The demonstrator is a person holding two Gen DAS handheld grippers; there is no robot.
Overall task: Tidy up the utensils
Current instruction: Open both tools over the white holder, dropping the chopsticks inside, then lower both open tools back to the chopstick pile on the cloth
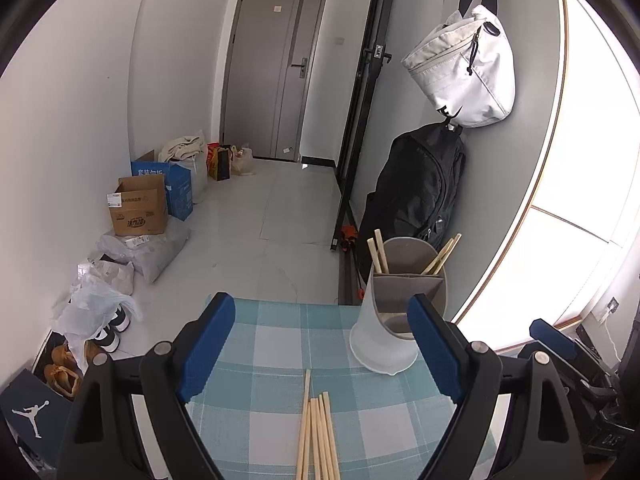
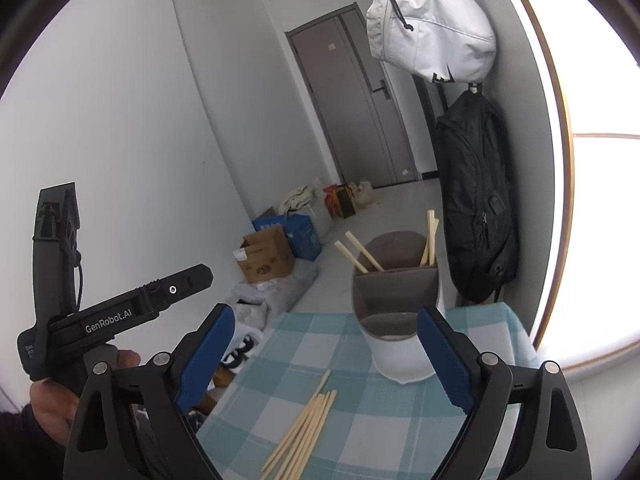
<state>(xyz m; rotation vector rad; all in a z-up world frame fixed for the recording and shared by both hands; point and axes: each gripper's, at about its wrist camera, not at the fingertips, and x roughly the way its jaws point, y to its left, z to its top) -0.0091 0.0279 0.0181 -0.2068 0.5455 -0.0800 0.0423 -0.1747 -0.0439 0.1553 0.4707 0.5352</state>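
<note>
Two grippers, left gripper (image 1: 320, 350) and right gripper (image 2: 326, 356), stand with jaws spread wide, empty. Loose chopsticks (image 1: 317, 436) lie on the checked tablecloth (image 1: 272, 344) near the utensil holder (image 1: 394, 308), which contains four more.

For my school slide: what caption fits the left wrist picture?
Open left gripper above loose chopsticks beside a holder.

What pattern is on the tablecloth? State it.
The tablecloth is a teal, pale blue and white check, clearest in the left wrist view.
</note>
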